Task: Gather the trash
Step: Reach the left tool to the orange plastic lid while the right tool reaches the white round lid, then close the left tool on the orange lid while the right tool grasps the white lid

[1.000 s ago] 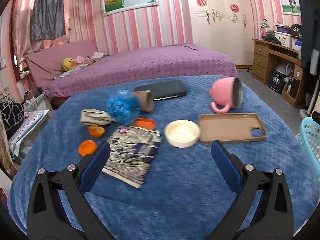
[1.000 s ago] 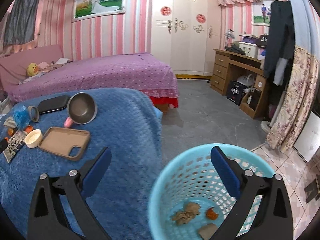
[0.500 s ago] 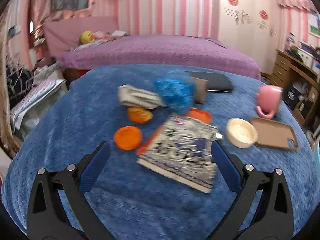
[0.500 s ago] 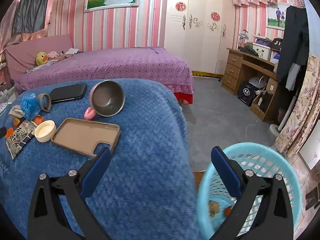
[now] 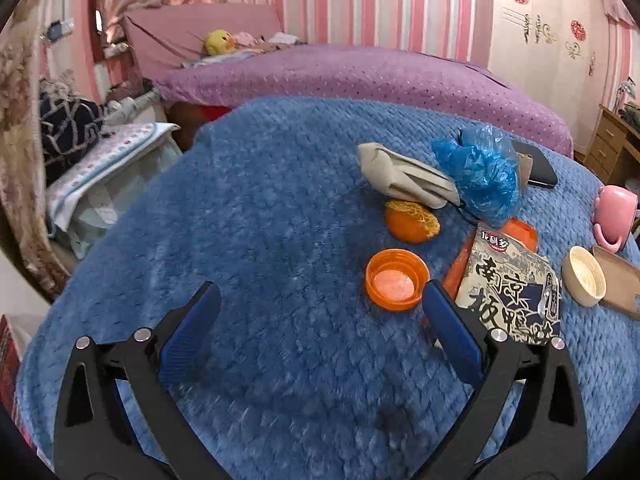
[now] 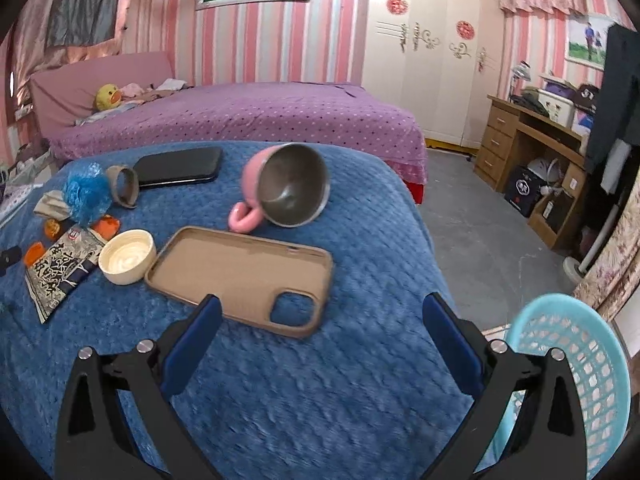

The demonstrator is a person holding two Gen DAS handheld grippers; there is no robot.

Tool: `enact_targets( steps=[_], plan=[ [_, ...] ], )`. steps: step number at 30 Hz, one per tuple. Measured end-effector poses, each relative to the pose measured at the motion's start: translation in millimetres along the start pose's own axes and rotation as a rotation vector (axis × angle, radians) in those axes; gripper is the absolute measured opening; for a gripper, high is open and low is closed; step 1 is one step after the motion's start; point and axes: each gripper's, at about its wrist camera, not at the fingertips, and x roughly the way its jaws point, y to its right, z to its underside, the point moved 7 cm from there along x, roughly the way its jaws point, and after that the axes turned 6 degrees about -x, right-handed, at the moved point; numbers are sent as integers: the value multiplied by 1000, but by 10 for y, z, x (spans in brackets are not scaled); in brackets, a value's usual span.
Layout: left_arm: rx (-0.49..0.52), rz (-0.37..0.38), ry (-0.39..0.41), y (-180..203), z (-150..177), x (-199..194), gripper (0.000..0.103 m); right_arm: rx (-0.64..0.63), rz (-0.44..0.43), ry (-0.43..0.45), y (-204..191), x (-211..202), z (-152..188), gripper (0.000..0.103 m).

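Trash lies on the blue blanket (image 5: 260, 220): an orange cap (image 5: 396, 280), an orange peel (image 5: 412, 220), a crumpled beige paper (image 5: 404, 176), a blue plastic bag (image 5: 480, 172) and a printed snack packet (image 5: 512, 292). My left gripper (image 5: 320, 312) is open and empty, just left of and below the orange cap. My right gripper (image 6: 320, 320) is open and empty over the blanket near a tan phone case (image 6: 244, 272). The blue trash basket (image 6: 576, 360) stands on the floor at the right.
A pink mug (image 6: 280, 192) lies on its side beside a black phone (image 6: 180, 166) and a cream lid (image 6: 126, 256). A purple bed (image 6: 248, 116) is behind; a wooden desk (image 6: 532, 148) stands at the right. Bedding is piled at the left (image 5: 100, 160).
My left gripper has swung left and closer, so the orange cap now sits by its right finger. My right gripper has turned left from the basket toward the phone case and mug.
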Motion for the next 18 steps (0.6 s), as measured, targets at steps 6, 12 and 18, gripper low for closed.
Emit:
enact_targets(
  steps=[6, 12, 18],
  plan=[
    [88, 24, -44, 242, 3, 164, 96, -16, -8, -37, -110, 80, 16, 98],
    [116, 67, -96, 370, 17, 281, 75, -9, -42, -39, -195, 82, 1, 98],
    [132, 102, -107, 444, 28, 291, 39, -30, -124, 0, -511, 47, -178, 98]
  ],
)
